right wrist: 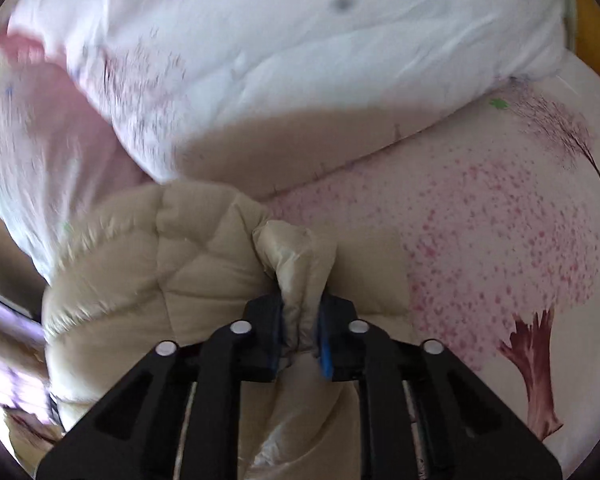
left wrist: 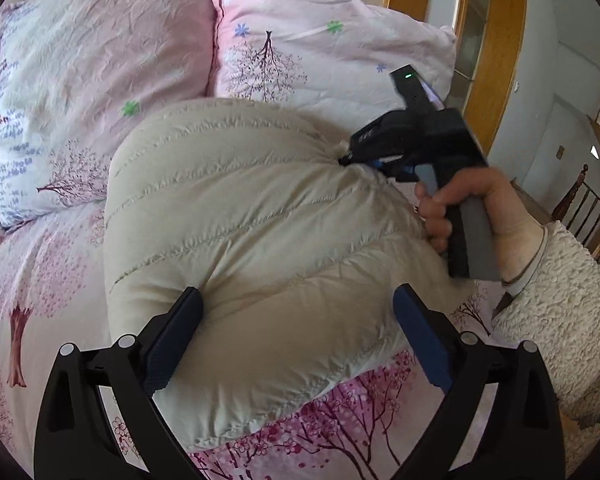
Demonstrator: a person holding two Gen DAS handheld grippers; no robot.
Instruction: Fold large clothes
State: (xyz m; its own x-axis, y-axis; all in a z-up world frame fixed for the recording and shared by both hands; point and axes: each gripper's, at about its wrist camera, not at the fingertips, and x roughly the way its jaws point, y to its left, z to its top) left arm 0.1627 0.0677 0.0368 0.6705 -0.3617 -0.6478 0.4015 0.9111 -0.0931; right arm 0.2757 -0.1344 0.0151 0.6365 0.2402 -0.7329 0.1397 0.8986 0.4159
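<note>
A cream quilted puffer jacket (left wrist: 252, 240) lies bunched on the bed. My left gripper (left wrist: 296, 336) is open, its fingers wide apart on either side of the jacket's near bulge. My right gripper (left wrist: 350, 158) shows in the left wrist view at the jacket's far right edge, pinching a fold. In the right wrist view the right gripper (right wrist: 300, 336) is shut on a fold of the jacket (right wrist: 296, 264), with the rest of the jacket bunched to the left.
Two pink floral pillows (left wrist: 100, 80) stand at the head of the bed. The pink tree-print bedspread (left wrist: 32, 280) lies under the jacket. A wooden door frame (left wrist: 496, 60) and stair railing (left wrist: 580, 200) stand at the right.
</note>
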